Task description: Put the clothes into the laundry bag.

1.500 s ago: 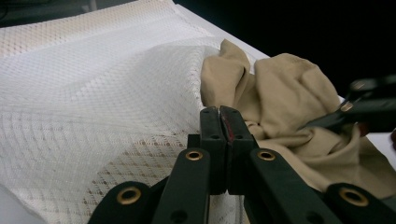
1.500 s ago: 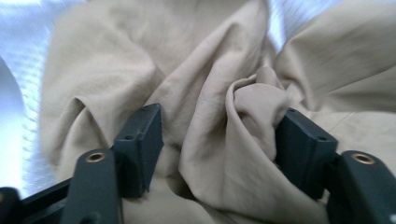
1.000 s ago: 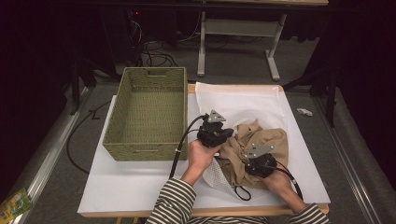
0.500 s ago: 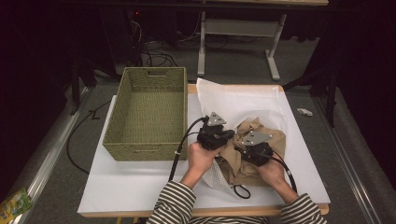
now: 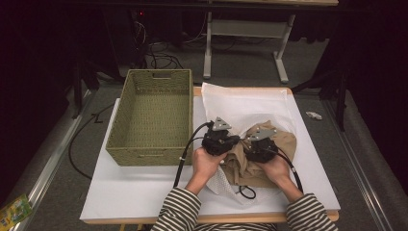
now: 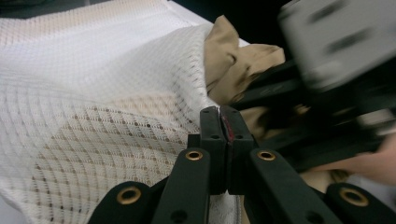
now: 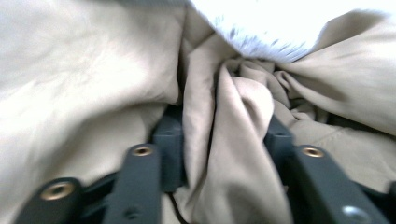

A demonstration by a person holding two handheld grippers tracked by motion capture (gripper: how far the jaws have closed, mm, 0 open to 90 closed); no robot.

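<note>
Altogether the table (image 5: pixel 144 192) carried one woven basket (image 5: pixel 153 118), one white mesh bag (image 5: pixel 240 103) and one tan garment (image 5: pixel 281 144). The left hand-held gripper (image 6: pixel 219 122) was clenched shut at the bag's edge. The right hand-held gripper (image 7: pixel 222 135), whose jaws had just been opening, straddled a fold of the garment lying right of the basket.

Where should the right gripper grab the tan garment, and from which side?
Grip the raised fold standing between the right gripper's open jaws, coming in from the person's side. The tan garment bunches into an upright ridge there, probably easier to pinch than its flatter parts.
</note>
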